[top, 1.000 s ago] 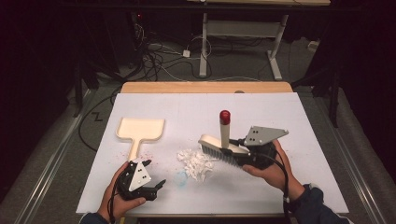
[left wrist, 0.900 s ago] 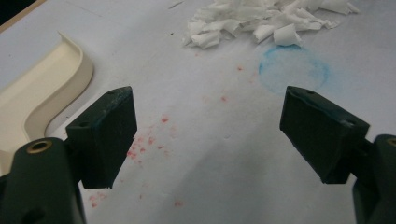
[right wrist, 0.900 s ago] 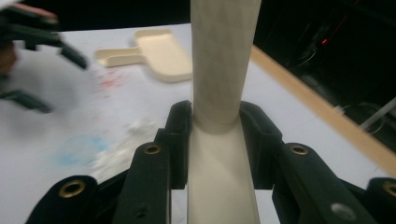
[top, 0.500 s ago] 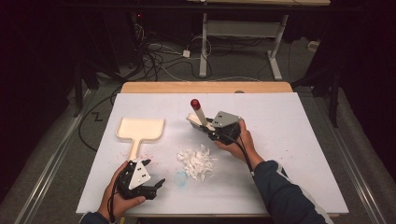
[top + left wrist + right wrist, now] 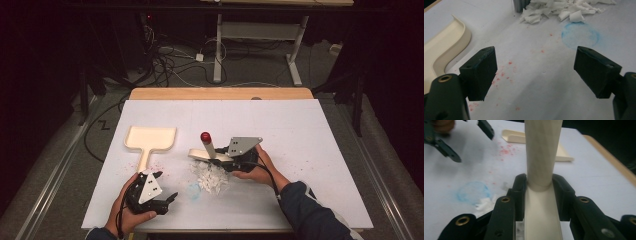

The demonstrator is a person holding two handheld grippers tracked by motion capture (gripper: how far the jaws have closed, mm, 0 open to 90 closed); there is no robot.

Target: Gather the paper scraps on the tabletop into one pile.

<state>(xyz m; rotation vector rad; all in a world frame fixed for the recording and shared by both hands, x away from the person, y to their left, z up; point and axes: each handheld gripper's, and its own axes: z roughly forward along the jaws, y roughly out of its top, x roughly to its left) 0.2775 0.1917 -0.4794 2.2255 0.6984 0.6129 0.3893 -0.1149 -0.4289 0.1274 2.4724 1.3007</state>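
Sweeping is under way: the right gripper clamps the hand brush, its bristles at the far edge of the paper scraps. The left gripper (jaws wide apart, empty) should next fetch the dustpan left of the scraps.

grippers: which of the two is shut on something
The right gripper, clamped on the brush beside the paper scraps. The left gripper hangs open, jaws wide apart over the table.
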